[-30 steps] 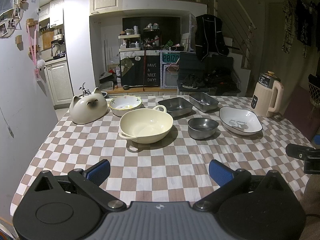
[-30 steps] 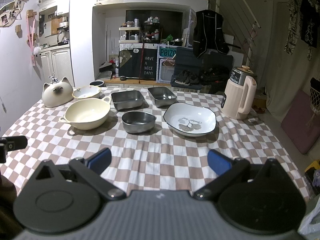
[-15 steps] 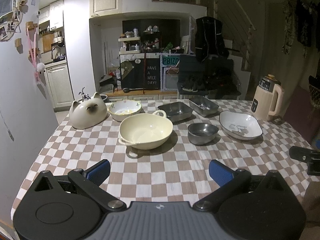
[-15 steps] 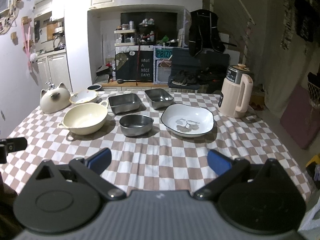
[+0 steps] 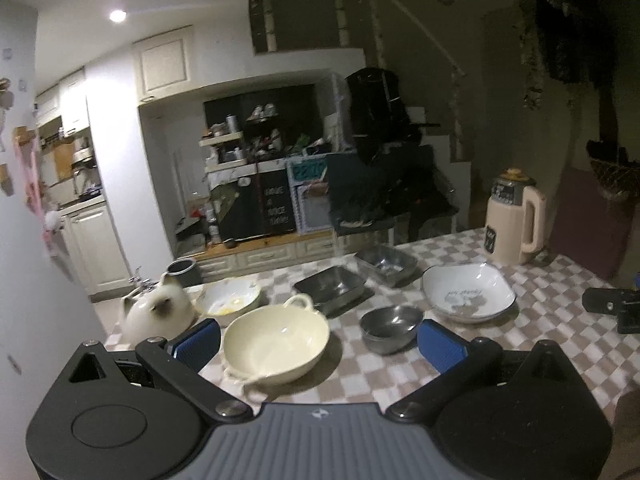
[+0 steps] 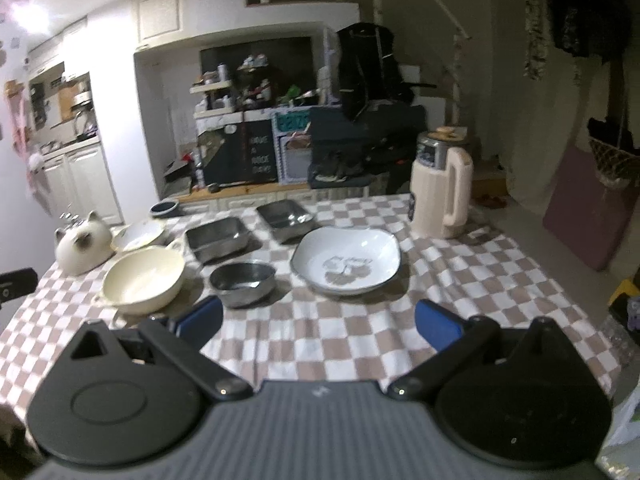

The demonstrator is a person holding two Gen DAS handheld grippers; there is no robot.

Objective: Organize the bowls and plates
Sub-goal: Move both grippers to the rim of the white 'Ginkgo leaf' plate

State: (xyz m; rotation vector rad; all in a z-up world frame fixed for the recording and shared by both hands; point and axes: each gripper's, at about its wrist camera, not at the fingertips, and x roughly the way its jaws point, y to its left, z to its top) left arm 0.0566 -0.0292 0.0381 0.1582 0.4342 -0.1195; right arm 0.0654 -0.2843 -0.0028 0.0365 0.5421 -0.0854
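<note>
On the checkered table stand a cream two-handled bowl (image 5: 276,344) (image 6: 142,280), a small round steel bowl (image 5: 390,326) (image 6: 243,282), a white square plate (image 5: 468,296) (image 6: 347,265), two rectangular steel trays (image 5: 330,288) (image 5: 385,264) (image 6: 218,238) (image 6: 285,218) and a floral bowl (image 5: 228,300) (image 6: 140,234). My left gripper (image 5: 320,344) is open, its blue pads flanking the cream bowl and the steel bowl from the near side. My right gripper (image 6: 318,322) is open above the cloth, just short of the steel bowl and the plate. Neither holds anything.
A cat-shaped ceramic dish (image 5: 158,312) (image 6: 83,246) sits at the table's left corner. A cream kettle (image 5: 514,222) (image 6: 442,188) stands at the back right. The other gripper's black tip (image 5: 612,306) (image 6: 16,284) shows at each view's edge. Cabinets and cluttered shelves lie beyond.
Both grippers have moved forward toward the dishes, which now sit much closer to the pads. The views have tilted up and are blurred. Both stay open.
</note>
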